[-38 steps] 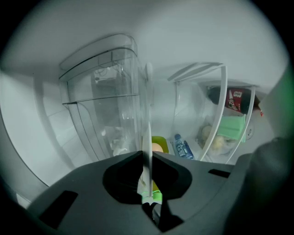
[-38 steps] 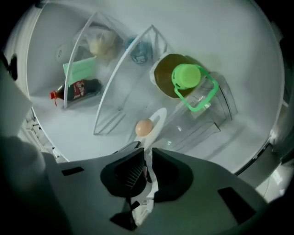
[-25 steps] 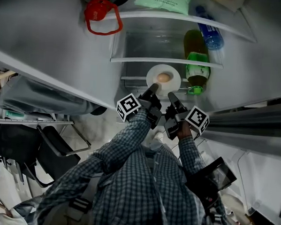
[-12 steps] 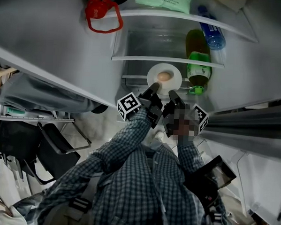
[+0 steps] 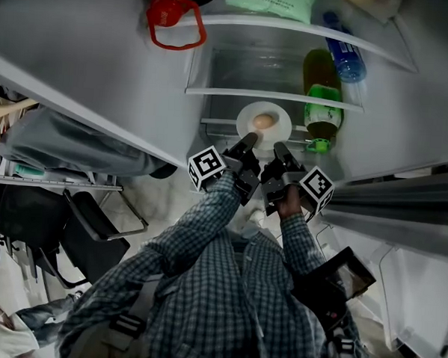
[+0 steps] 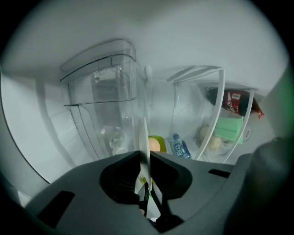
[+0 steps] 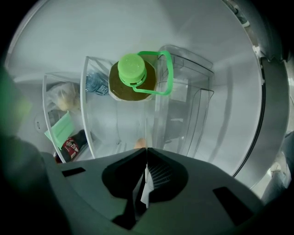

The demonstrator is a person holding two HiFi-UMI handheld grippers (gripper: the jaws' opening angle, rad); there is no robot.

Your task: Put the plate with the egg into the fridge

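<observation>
A white plate [image 5: 246,117] carrying a brown egg [image 5: 264,122] is held level inside the open fridge, just under a glass shelf [image 5: 236,94]. My left gripper [image 5: 248,141] is shut on the plate's near-left rim, and my right gripper [image 5: 279,149] is shut on its near-right rim. In the left gripper view the plate [image 6: 144,142] runs edge-on between the jaws of the left gripper [image 6: 146,183], with the egg [image 6: 155,145] just beyond. The right gripper view shows the right gripper [image 7: 144,181] clamped on the rim, with a sliver of the egg [image 7: 139,143] past it.
A large bottle with a green cap [image 5: 322,105] stands right of the plate, with a blue-capped bottle [image 5: 341,58] behind it. A green packet [image 5: 269,2] lies on the upper shelf. A red ring handle [image 5: 177,19] hangs at upper left. Clear drawers [image 6: 103,96] sit deeper in.
Almost nothing: the view has drifted slightly, and both grippers still hold the plate at the same spot under the shelf.
</observation>
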